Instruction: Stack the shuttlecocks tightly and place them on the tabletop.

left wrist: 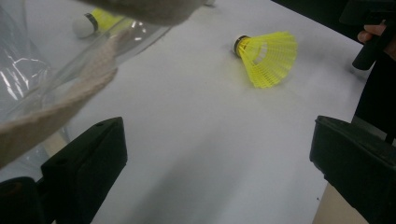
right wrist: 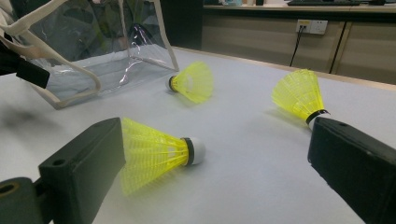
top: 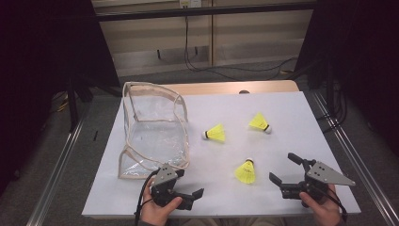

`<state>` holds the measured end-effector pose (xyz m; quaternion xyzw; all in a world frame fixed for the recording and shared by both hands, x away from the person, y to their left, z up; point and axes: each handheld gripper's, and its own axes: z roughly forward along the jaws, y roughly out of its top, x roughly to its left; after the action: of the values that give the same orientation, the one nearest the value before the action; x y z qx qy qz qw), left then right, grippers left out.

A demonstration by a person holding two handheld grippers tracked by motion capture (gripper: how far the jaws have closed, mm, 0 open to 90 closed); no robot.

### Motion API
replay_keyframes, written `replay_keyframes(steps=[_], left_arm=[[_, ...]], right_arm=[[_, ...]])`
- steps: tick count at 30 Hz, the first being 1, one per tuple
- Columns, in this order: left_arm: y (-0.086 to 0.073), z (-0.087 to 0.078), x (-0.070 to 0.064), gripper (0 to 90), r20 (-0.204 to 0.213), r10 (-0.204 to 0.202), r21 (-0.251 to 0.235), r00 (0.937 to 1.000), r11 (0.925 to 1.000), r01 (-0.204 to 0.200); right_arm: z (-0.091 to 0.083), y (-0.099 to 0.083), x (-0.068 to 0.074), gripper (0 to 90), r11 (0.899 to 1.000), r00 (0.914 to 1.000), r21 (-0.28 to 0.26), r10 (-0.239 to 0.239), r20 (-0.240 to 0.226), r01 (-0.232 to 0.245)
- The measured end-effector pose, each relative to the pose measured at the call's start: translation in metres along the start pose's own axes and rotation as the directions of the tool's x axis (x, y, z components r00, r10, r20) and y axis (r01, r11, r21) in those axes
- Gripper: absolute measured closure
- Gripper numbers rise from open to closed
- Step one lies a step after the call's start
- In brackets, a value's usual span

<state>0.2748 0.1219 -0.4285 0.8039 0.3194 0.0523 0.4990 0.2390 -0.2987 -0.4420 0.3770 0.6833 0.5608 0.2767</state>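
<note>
Behind the gaping right gripper, one shuttlecock's skirt is half hidden; left gripper gapes too

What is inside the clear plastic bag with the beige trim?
The clear plastic bag with beige trim looks empty: only white table shows through. Its folded front corner hides a little.
</note>
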Motion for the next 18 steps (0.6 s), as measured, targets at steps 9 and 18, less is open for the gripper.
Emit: replay_keyframes(steps=[9,18], left_arm=[[-0.001,-0.011,0.009,4.1,-0.008,-0.013,-0.018,0.9999,0.9998,0.013],[-0.003,-0.018,0.015,4.1,-0.022,-0.015,-0.019,0.9997,0.9997,0.014]], right_arm=[[0.001,0.0,0.0,3.4,1.0,1.0,-0.002,-0.004,-0.004,0.004],[0.002,0.001,0.0,3.5,1.0,1.0,-0.001,-0.008,-0.005,0.008]])
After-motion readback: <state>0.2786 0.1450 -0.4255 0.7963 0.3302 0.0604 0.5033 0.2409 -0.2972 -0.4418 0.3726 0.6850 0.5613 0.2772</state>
